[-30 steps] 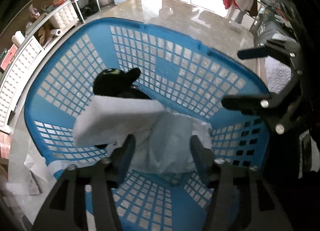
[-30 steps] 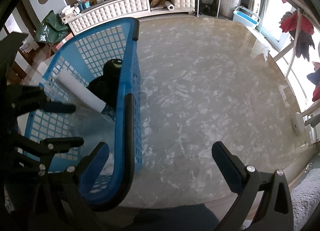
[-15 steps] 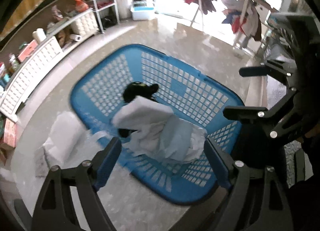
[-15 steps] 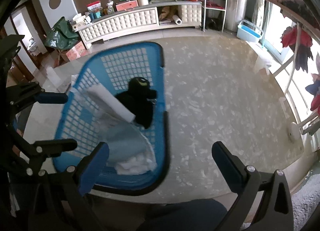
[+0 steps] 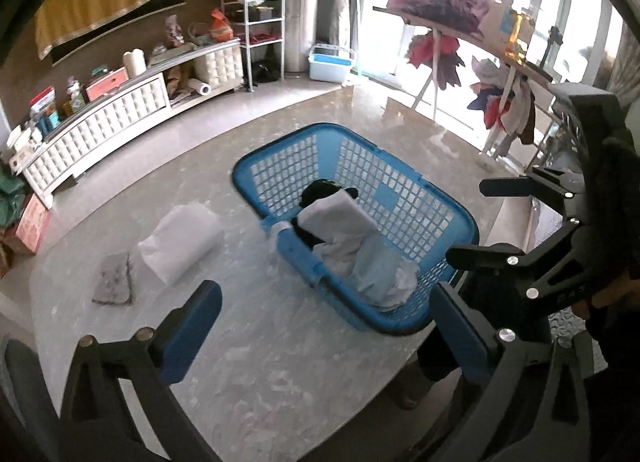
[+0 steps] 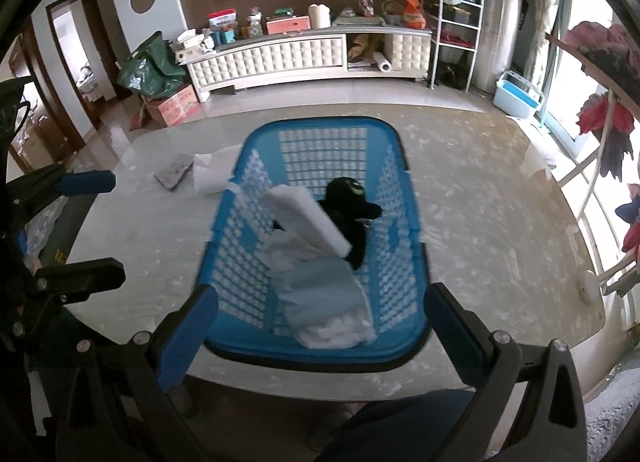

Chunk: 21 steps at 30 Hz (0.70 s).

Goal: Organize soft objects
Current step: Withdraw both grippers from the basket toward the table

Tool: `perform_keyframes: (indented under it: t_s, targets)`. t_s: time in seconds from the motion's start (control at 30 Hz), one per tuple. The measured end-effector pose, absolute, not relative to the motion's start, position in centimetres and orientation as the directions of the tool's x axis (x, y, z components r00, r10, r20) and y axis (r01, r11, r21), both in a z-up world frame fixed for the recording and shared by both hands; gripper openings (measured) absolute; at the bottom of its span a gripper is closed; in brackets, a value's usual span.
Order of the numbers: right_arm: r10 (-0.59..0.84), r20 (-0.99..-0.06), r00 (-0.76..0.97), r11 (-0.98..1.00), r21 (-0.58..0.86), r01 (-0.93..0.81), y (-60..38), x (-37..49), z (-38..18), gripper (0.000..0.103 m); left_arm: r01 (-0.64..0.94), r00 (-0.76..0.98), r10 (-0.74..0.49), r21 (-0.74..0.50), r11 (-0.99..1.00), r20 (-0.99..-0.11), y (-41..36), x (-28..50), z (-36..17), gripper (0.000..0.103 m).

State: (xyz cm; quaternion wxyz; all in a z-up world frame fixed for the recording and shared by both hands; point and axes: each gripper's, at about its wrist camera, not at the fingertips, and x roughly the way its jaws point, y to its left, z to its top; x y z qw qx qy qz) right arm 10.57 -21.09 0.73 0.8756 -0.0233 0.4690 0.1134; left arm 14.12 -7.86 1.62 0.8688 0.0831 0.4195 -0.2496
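A second ago the left gripper (image 5: 324,332) sat low over the blue basket (image 5: 468,223) with pale cloth between its fingers; now it is back and above the table (image 5: 256,374), its jaws have just been opening to full spread, and nothing lies between them. The right gripper (image 6: 320,326) has pulled back too: earlier it straddled the basket's right wall, now its jaws gape wide and empty over the near rim.

The basket stands near the table's near edge, its near rim close to that edge (in the right wrist view). Bare marble lies open to its right and far side. On its left, well clear of it, lie a white folded sheet (image 5: 180,246) and a grey pad (image 5: 114,282).

Inside the basket, a white foam slab (image 6: 308,219) leans tilted across the middle, its long axis running from far left to near right. A black plush toy (image 6: 348,209) lies just behind it. Pale blue cloth (image 6: 320,294) and white cloth (image 6: 340,332) are bunched at the near end.
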Motion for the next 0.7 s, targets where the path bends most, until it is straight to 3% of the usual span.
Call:
perform_keyframes:
  t_s: [0.7]
  targets:
    - [0.262, -0.815, 0.516, 0.914, 0.038, -0.405, -9.1, 13.3, 0.4, 0.103, 0.286, 0.633, -0.278, -0.115, 0.951, -0.723, 5.3, 11.4, 2.0, 0.103]
